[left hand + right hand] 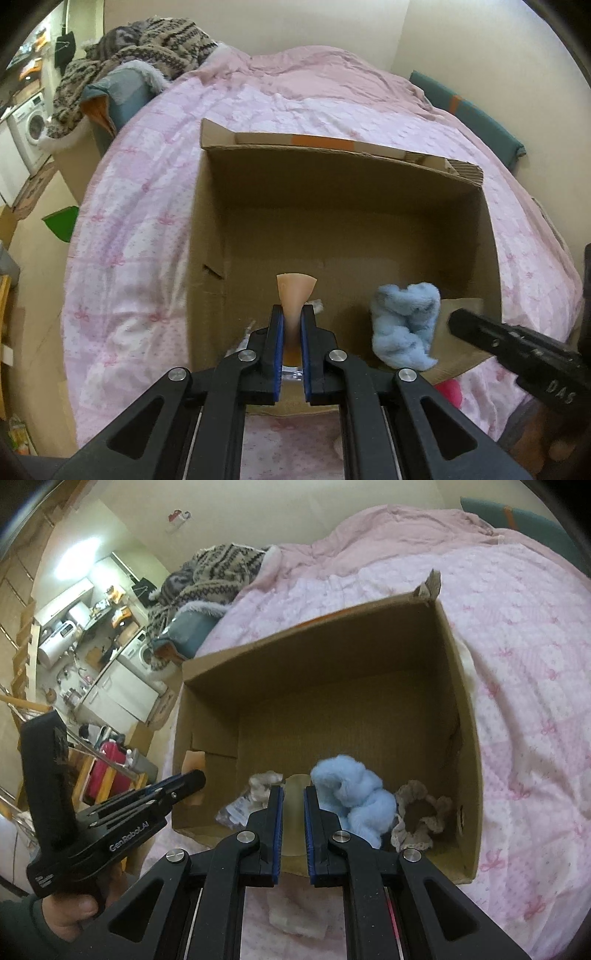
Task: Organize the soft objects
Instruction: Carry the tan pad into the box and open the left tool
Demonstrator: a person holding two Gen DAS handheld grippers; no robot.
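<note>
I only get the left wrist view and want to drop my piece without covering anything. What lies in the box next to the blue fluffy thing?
Observer: A beige lace scrunchie lies on the floor of the box, right beside the blue fluffy thing, on its right in the right wrist view.
Operator: Is the right claw carrying anything?
Observer: Yes. The right claw is shut on a pale translucent soft piece.
</note>
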